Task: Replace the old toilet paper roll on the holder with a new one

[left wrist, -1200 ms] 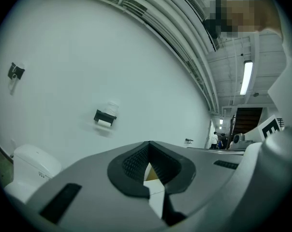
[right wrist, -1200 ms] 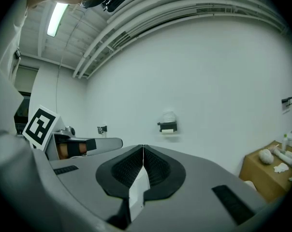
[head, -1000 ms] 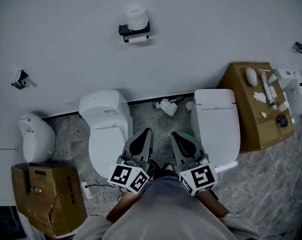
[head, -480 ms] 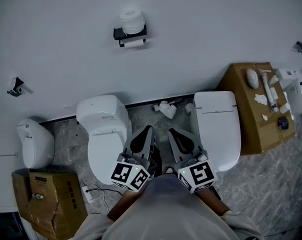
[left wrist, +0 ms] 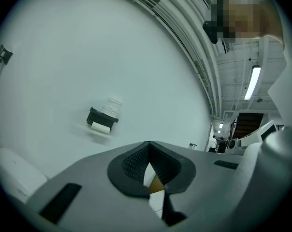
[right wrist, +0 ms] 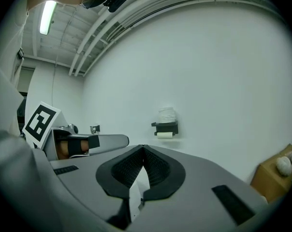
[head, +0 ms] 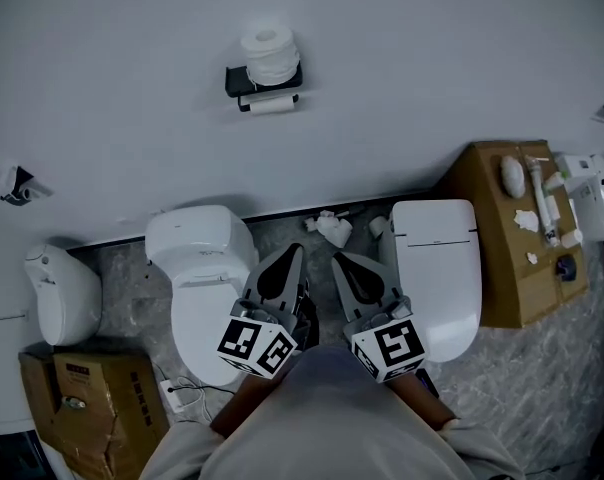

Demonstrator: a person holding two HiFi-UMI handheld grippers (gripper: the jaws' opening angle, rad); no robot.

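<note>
Nearest: person stood between left toilet point(head: 197, 238) and right toilet point(head: 437, 268), with left gripper point(head: 290, 260) and right gripper point(head: 344, 262) carried side by side at the waist, both aimed roughly level at the wall. The jaws of each were pressed together with nothing between them, likely kept closed because nothing was within reach yet.

Farther: holder point(head: 238, 80) was fixed to the wall, well apart from both grippers. Old roll point(head: 272, 105) hung beneath it, nearly spent, its long axis level and parallel to the wall. New roll point(head: 270, 53) stood upright on the holder's top shelf, core pointing up, presumably parked there for a handy swap.
</note>
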